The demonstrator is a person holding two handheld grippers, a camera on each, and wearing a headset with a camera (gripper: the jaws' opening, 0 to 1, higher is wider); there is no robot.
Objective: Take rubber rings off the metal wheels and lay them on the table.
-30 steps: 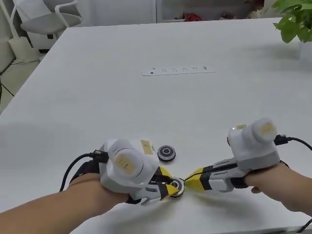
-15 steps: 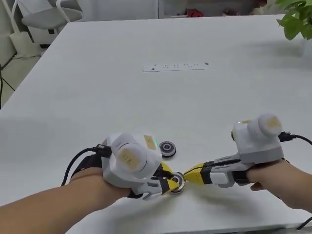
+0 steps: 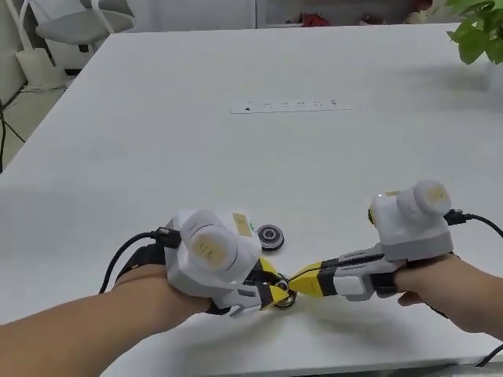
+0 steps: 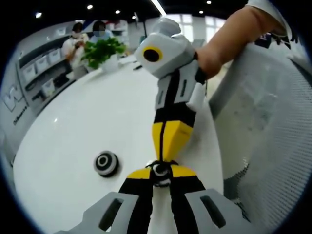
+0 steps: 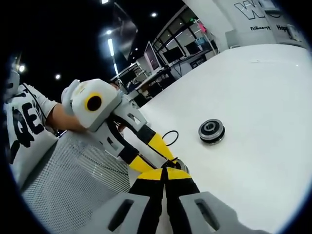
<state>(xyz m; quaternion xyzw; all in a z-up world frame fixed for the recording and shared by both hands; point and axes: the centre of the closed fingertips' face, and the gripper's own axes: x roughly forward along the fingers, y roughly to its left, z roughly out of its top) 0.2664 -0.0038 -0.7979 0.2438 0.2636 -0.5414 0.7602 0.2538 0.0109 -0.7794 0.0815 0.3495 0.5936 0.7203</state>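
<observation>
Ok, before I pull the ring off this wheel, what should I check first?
1. Left tongs clamped on the wheel: ok.
2. Right tongs shut at the wheel's rim: ok.
3. Rubber ring caught in the right tongs: cannot tell, the tips hide it.
4. Second wheel clear of both tongs: ok, it lies apart.
5. Bare table nearby for the ring: ok.

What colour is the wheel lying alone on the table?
The wheel is black outside with a silvery metal centre, clearest in the right gripper view.
</observation>
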